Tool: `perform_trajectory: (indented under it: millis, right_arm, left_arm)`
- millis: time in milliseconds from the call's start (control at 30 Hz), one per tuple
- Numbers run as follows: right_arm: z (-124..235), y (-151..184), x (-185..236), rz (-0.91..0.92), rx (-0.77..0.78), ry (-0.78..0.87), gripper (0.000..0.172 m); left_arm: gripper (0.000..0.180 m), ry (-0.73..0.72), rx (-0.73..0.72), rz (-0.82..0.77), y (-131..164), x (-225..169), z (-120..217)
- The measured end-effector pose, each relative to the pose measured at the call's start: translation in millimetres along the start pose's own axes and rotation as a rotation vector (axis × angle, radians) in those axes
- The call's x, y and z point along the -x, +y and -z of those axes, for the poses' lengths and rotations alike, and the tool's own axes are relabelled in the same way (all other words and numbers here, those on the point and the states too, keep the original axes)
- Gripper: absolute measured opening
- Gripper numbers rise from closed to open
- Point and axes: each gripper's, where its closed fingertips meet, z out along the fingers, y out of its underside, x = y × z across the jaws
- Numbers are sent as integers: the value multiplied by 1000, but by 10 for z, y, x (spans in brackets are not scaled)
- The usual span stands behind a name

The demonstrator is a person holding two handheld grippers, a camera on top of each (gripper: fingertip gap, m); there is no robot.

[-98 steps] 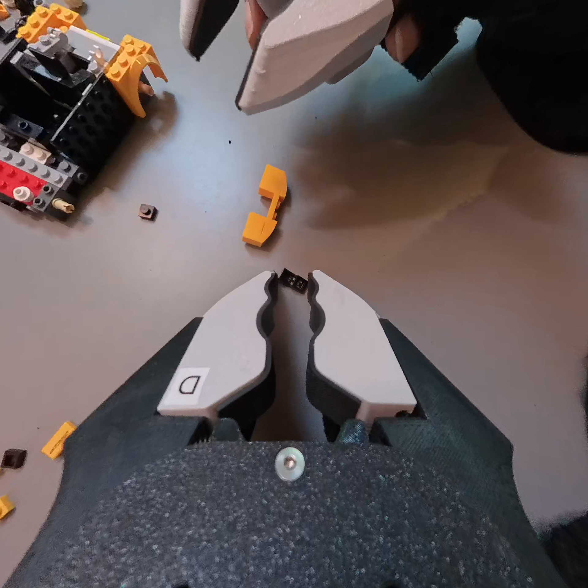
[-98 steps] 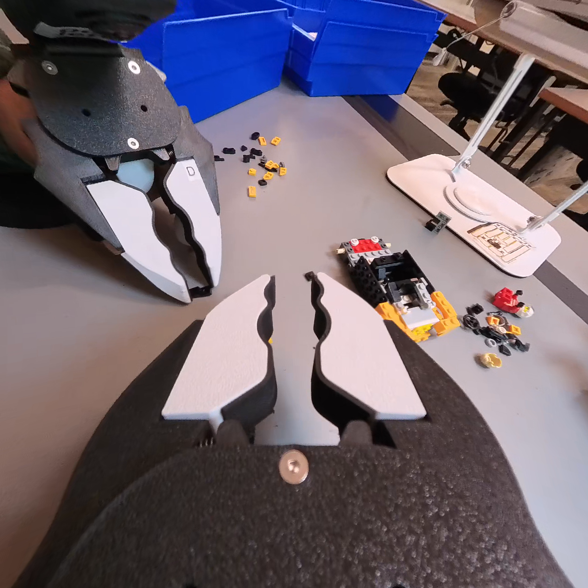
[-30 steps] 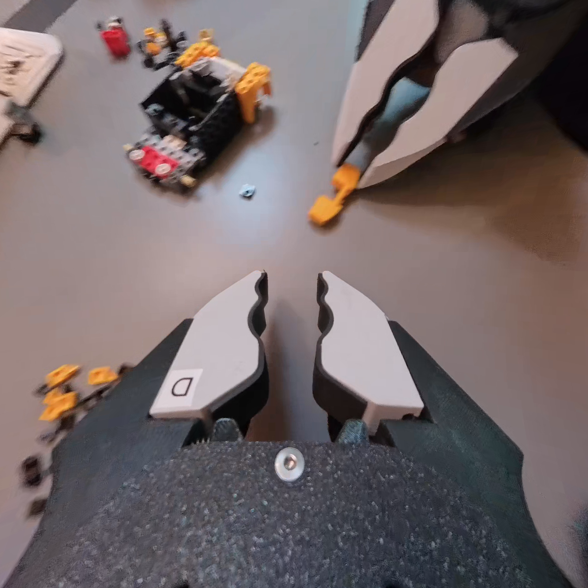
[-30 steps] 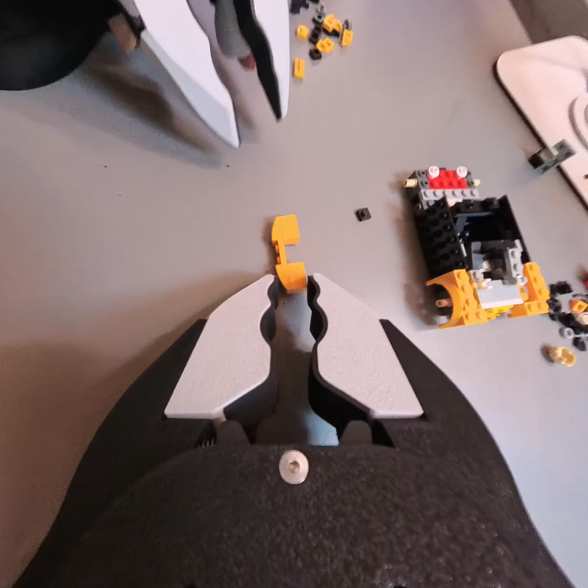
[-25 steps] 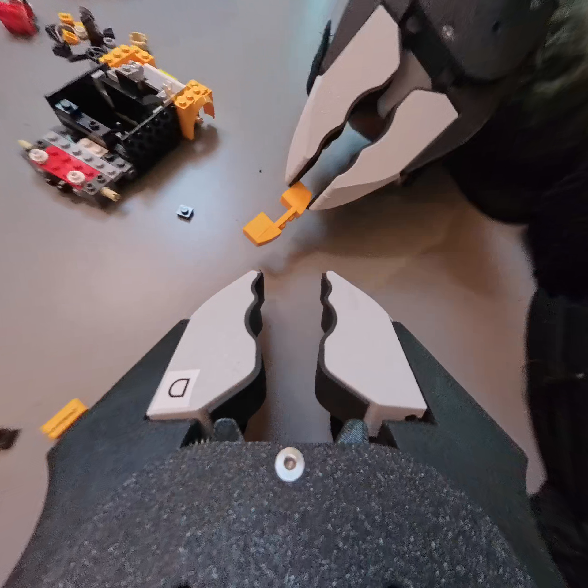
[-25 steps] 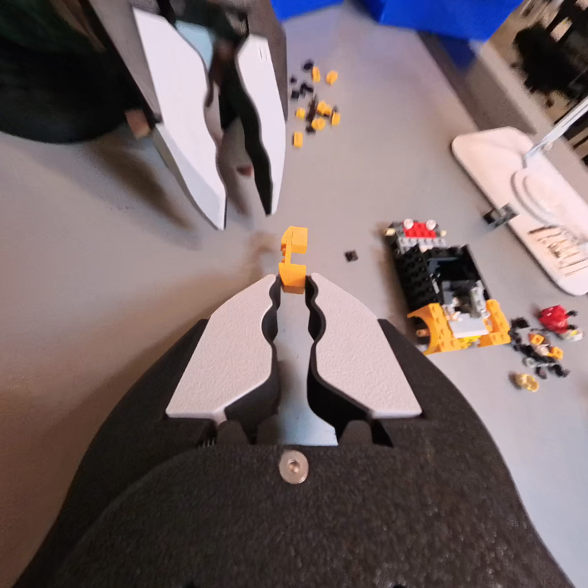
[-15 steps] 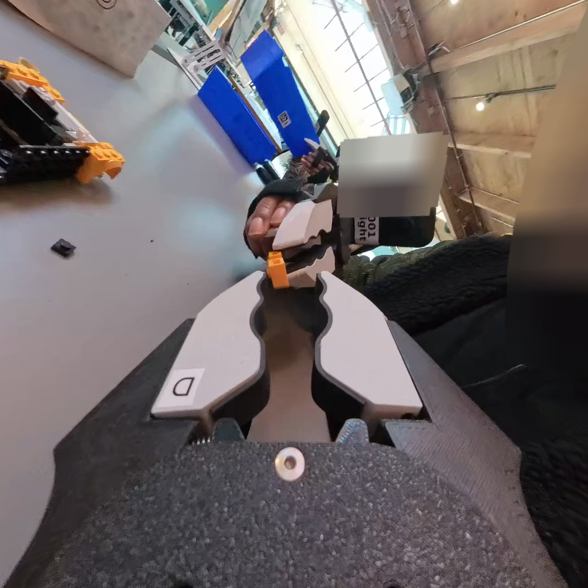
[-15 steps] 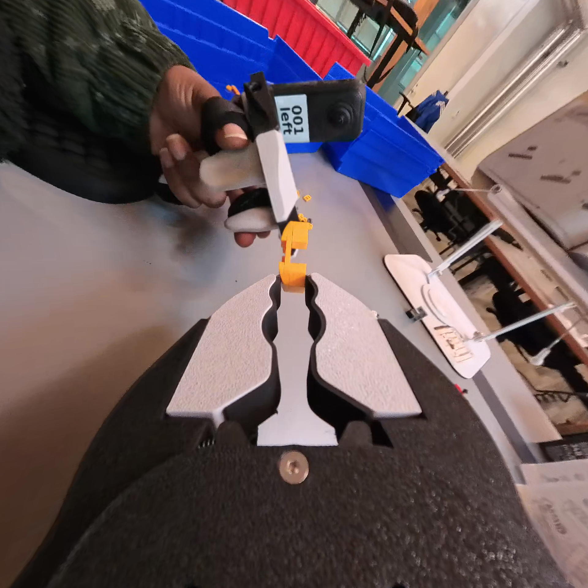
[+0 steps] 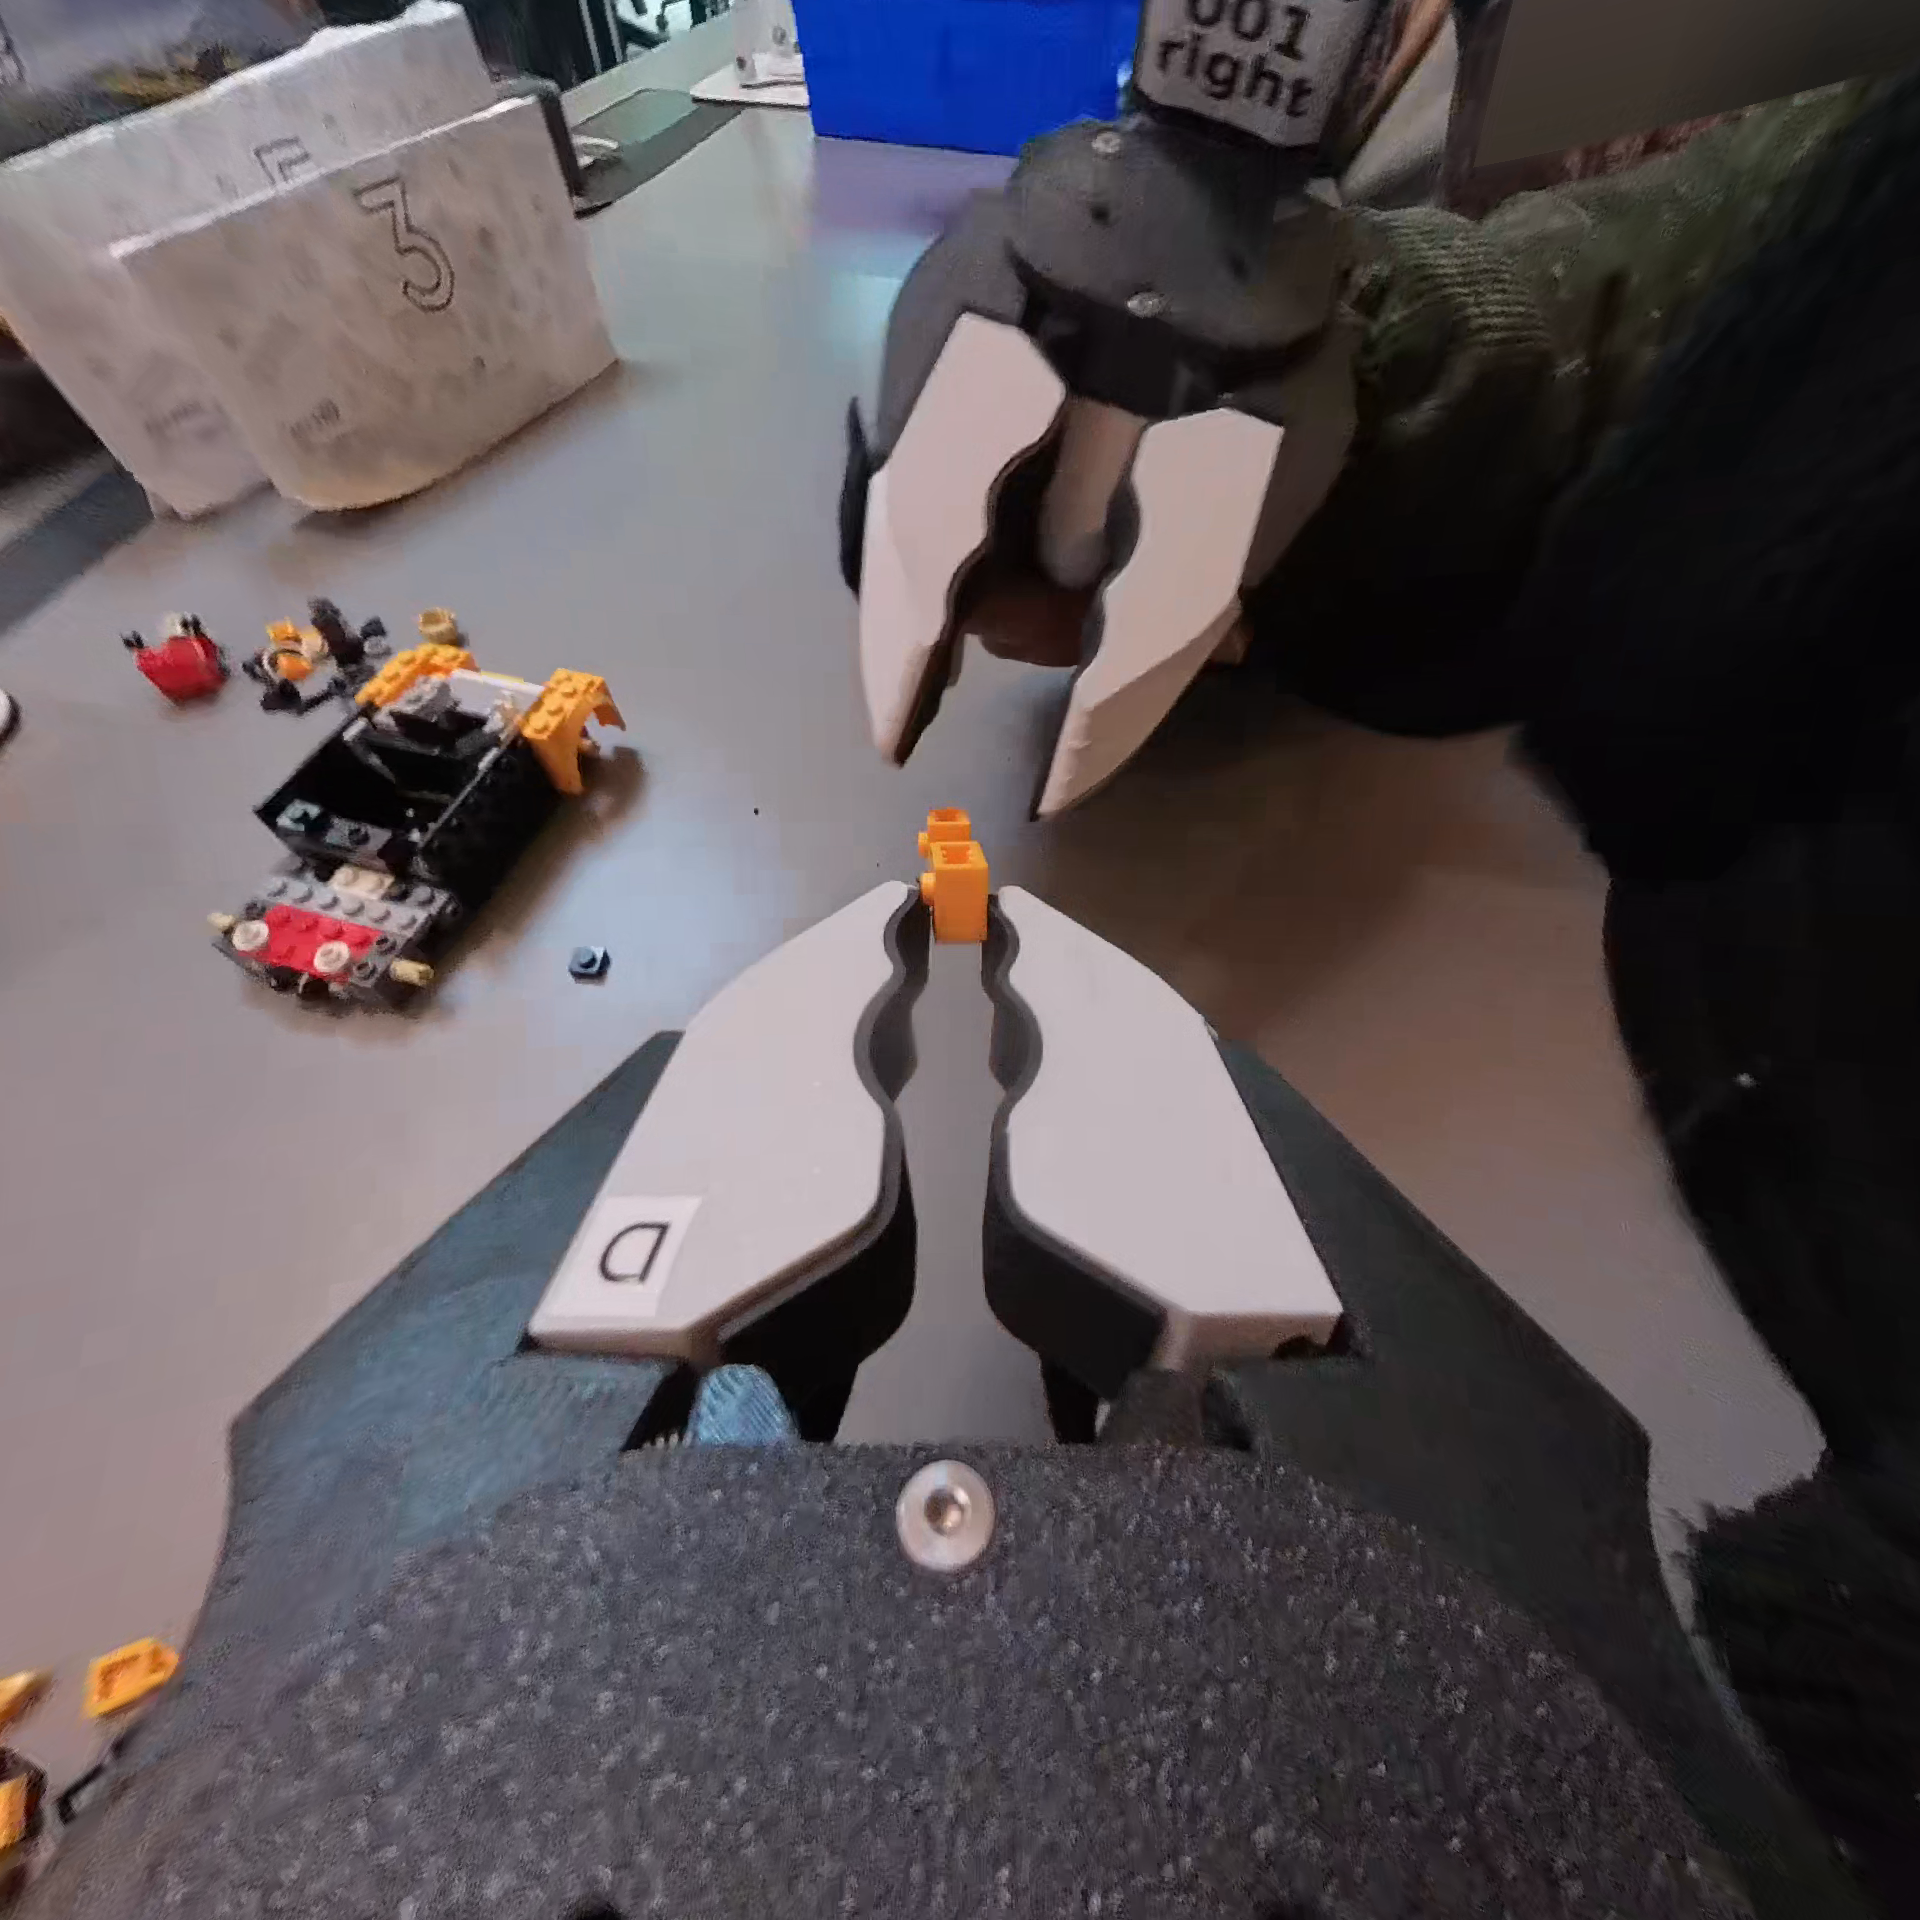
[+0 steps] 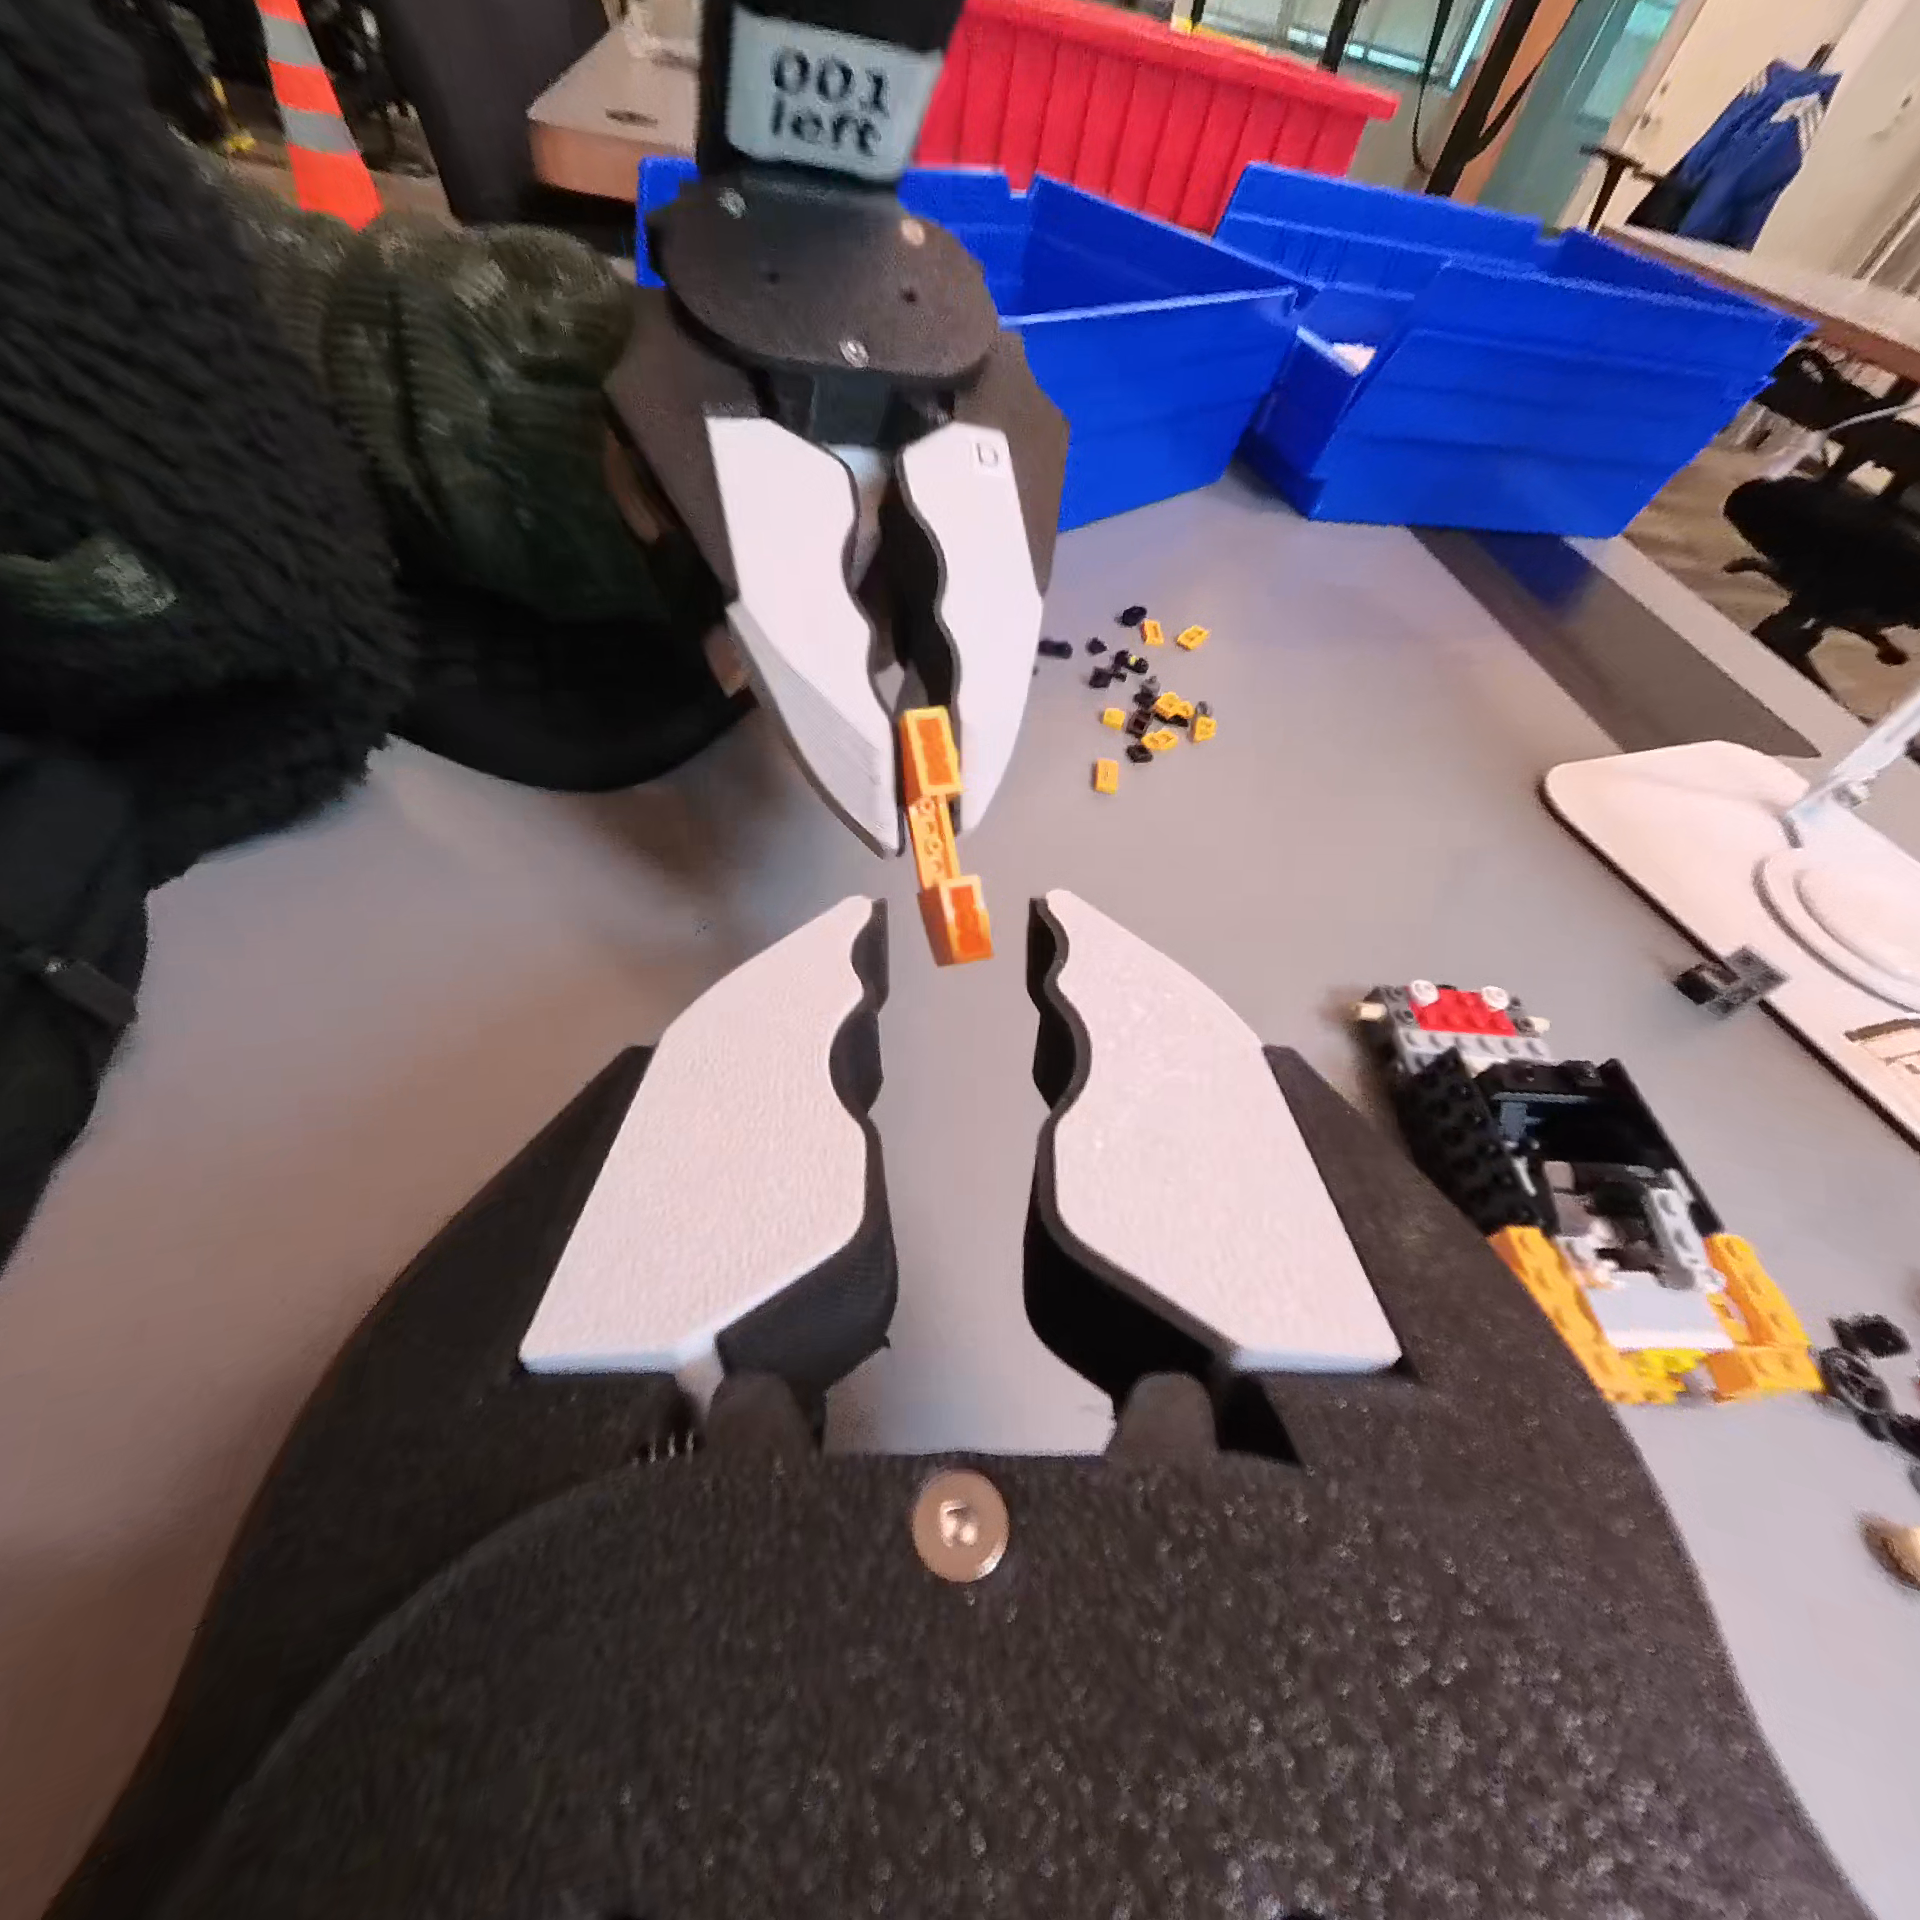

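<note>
My left gripper (image 9: 954, 904) is shut on one end of an orange brick piece (image 9: 958, 891) and holds it above the grey table (image 9: 312, 1143). The right wrist view shows the same piece (image 10: 945, 831) clamped between the left gripper's fingers (image 10: 821, 665), its free end hanging between my right gripper's tips. My right gripper (image 10: 958, 920) is open and its pads stand clear of the piece on both sides. In the left wrist view the right gripper (image 9: 971, 774) faces mine, open, just beyond the piece.
A half-built black, orange and red brick car (image 9: 416, 810) (image 10: 1558, 1174) lies on the table. Small loose bricks (image 10: 1143, 707) lie scattered behind. Blue bins (image 10: 1455, 395) stand at the back, a white lamp base (image 10: 1714, 831) at the right, white boxes (image 9: 343, 312) far left. My two grippers' fingertips are within a few centimetres of each other.
The right gripper lifted the orange piece off the table and brought it to the left gripper. The left gripper closed on it and the right gripper opened and let go.
</note>
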Motion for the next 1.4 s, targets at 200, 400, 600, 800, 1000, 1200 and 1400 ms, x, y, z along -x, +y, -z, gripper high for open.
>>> perform_trajectory:
  millis: [200, 400, 600, 800, 1000, 1200, 1400]
  right_arm:
    - [-95, 140, 122, 56, 82, -35, 15]
    - [-107, 170, 156, 93, 102, -39, 13]
    - [-114, 115, 206, 147, 76, -37, 10]
    - [-117, 142, 229, 174, 96, -38, 10]
    - [-122, 150, 239, 250, 107, -15, 10]
    - [-113, 2, 239, 511, 96, 118, 9]
    - [-110, 55, 158, 374, 91, 109, 10]
  left_arm:
    - [9, -4, 46, -102, 48, -75, -42]
    - [9, 14, 60, -104, 74, -113, -62]
    - [9, 2, 63, -158, 70, -168, -96]
    - [9, -52, 131, -263, 107, -167, -91]
    - [9, -29, 154, -207, 153, -168, -88]
    - [9, 17, 128, 126, 188, -25, -42]
    - [9, 35, 29, 249, 93, 70, 72]
